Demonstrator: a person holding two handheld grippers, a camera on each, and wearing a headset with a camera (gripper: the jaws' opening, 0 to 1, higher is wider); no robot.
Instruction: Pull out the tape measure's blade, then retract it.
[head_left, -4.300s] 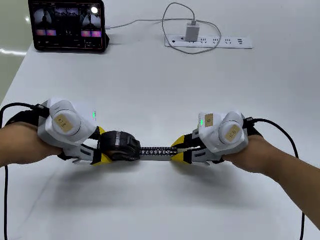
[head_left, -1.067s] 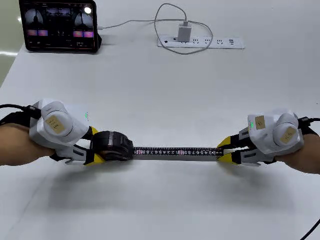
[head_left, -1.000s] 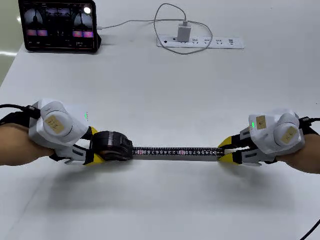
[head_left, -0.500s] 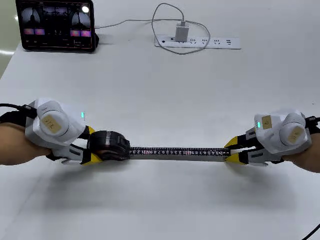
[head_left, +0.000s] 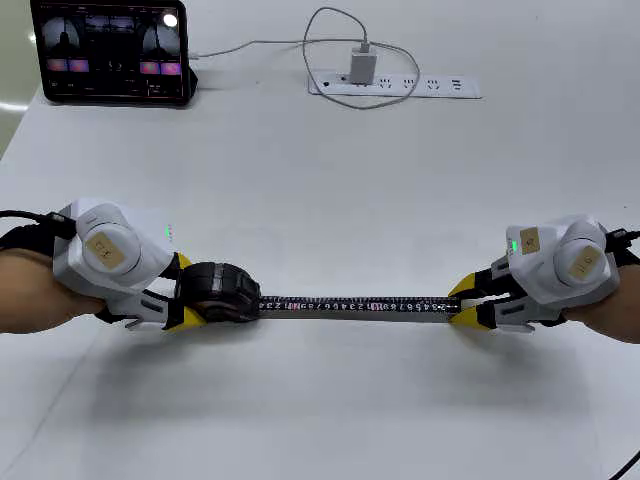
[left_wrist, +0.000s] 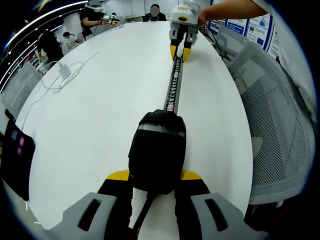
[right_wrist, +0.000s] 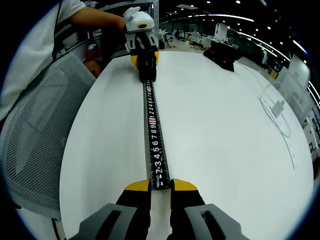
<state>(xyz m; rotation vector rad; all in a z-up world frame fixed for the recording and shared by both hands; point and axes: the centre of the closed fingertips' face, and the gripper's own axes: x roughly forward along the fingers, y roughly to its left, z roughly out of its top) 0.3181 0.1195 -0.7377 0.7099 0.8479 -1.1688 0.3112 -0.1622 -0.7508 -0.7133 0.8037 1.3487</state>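
Stretched far longer than four seconds back, the blade (head_left: 360, 302) runs between two grippers now well apart. The left gripper (head_left: 190, 292) has its yellow-tipped jaws closed around the tape measure (head_left: 225, 292), a rounded black case with a matte shell. The right gripper (head_left: 464, 302) pinches the blade's tip tight between its jaws. The blade is a thin flat strip printed with numerals, lying straight on the smooth white table (head_left: 320, 180). At the far edge sit a lit tablet (head_left: 110, 50) and a white power strip (head_left: 400, 85) with a looped cable (head_left: 330, 40).
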